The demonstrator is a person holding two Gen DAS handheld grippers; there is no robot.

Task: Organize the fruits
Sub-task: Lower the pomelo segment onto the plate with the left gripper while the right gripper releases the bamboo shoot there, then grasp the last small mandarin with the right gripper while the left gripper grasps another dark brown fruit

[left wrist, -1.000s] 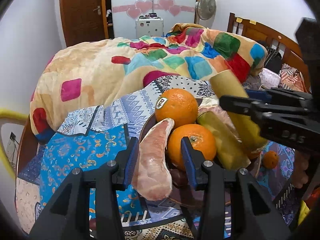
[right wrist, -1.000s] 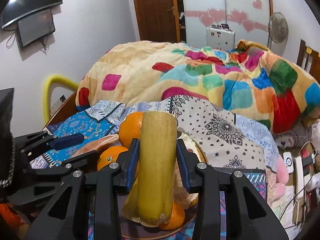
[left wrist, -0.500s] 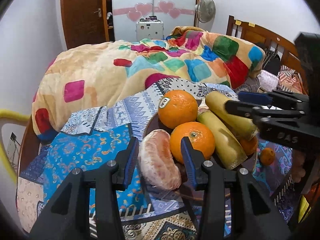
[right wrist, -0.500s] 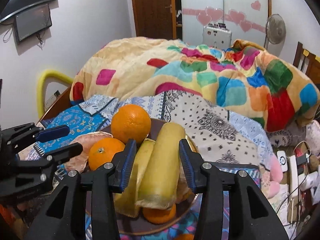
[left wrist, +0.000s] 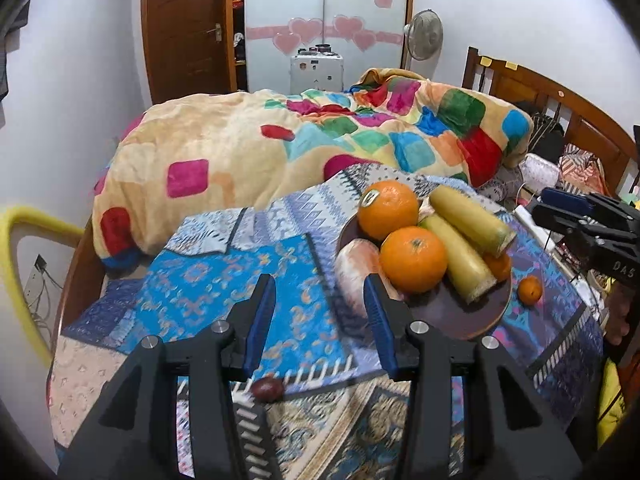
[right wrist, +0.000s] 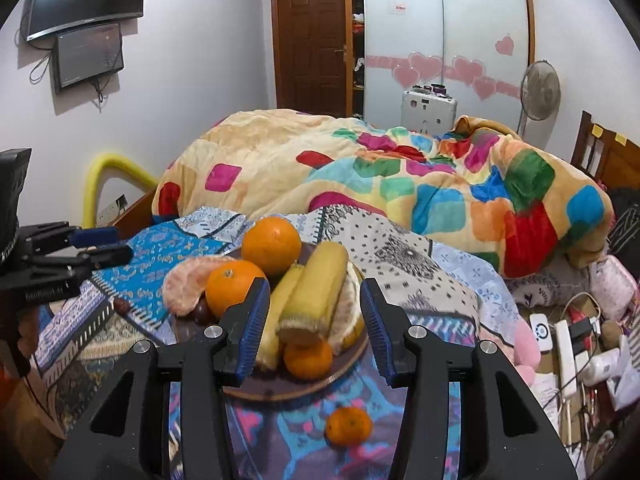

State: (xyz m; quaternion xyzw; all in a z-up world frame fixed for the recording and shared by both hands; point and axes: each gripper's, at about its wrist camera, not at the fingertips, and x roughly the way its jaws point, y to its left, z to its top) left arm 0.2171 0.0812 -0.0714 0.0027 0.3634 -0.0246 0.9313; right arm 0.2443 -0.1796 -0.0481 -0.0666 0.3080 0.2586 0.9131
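In the left wrist view, the left gripper (left wrist: 320, 316) stands wide open and holds nothing, above the blue patterned cloth (left wrist: 208, 292). To its right, the round dark brown plate (left wrist: 460, 312) carries two big oranges (left wrist: 413, 259), two yellow cane pieces (left wrist: 470, 220) and a peeled pink pomelo segment (left wrist: 354, 268).

In the right wrist view, the right gripper (right wrist: 314, 326) is also wide open and empty, near the plate (right wrist: 280, 390). A small loose mandarin (right wrist: 348, 426) lies on the cloth, nearer than the plate.

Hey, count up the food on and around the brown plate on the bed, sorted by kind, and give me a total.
Large round oranges: 2
Small orange tangerines: 2
Yellow cut stalk pieces: 2
Peeled pinkish pomelo segments: 2
Small dark reddish-brown fruits: 2
Total: 10
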